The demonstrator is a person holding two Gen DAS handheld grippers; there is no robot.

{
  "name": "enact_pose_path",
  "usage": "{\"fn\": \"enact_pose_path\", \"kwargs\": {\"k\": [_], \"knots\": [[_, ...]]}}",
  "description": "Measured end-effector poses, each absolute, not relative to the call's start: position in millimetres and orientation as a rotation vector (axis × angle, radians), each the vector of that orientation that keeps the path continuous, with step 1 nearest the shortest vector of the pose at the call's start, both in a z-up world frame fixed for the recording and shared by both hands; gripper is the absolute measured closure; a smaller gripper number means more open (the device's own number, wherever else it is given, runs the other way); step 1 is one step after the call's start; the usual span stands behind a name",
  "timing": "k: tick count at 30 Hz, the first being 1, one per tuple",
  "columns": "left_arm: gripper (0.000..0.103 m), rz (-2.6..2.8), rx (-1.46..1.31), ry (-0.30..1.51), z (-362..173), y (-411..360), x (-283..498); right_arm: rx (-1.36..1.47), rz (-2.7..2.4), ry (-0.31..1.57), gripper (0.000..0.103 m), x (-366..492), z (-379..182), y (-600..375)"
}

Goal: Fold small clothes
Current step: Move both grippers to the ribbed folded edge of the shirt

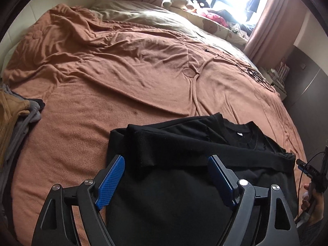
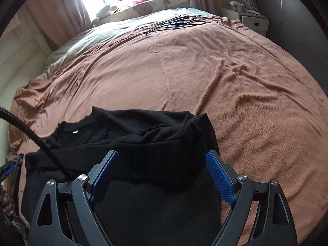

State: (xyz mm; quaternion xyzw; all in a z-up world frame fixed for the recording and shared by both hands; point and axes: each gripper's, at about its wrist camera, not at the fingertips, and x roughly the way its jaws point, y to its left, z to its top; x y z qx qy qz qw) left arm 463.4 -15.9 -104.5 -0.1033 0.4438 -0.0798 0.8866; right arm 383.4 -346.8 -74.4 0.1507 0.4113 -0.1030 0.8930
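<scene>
A black long-sleeved top (image 1: 184,143) lies on the brown bedspread (image 1: 102,71), its sleeves laid across the body below the collar. My left gripper (image 1: 166,162) hovers open over the garment's left side, blue pads wide apart, with a ribbed cuff (image 1: 147,151) lying between them. In the right wrist view the same black top (image 2: 133,139) lies with a bunched shoulder on its right. My right gripper (image 2: 162,157) is open above that side, holding nothing. The garment's near part is hidden behind both grippers.
A pile of tan and grey clothes (image 1: 14,119) sits at the bed's left edge. Pillows and soft toys (image 1: 205,10) lie under the window. Cables (image 2: 180,23) rest on the far bedspread. A white bedside unit (image 2: 250,20) stands right. A hand (image 1: 311,205) holds the other gripper.
</scene>
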Motion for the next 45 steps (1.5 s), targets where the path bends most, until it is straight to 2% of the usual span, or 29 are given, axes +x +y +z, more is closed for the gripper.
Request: {"fn": "enact_pose_path", "kwargs": {"k": [12,23,31,38,45], "knots": [[0.019,-0.132,0.072,1.120,-151.6,-40.2,469.7,0.014,-0.262,1.027,0.017,400.2,-85.2,-303.4],[0.018,-0.125,0.165,1.212,-183.8,-52.9,508.7,0.013,-0.355,1.079,0.017,437.2,-106.0,-311.0],[0.014,-0.116,0.217,1.201,-187.0,-62.2,548.6,0.080,-0.372,1.058,0.017,466.2,-111.1,-331.9],[0.014,-0.093,0.151,1.185,-185.6,-61.6,578.4,0.131,-0.404,0.978,0.017,486.2,-102.7,-344.4],[0.014,-0.013,0.014,1.049,-153.2,-51.0,591.2,0.171,-0.408,0.826,0.017,482.5,-81.8,-353.6]]}}
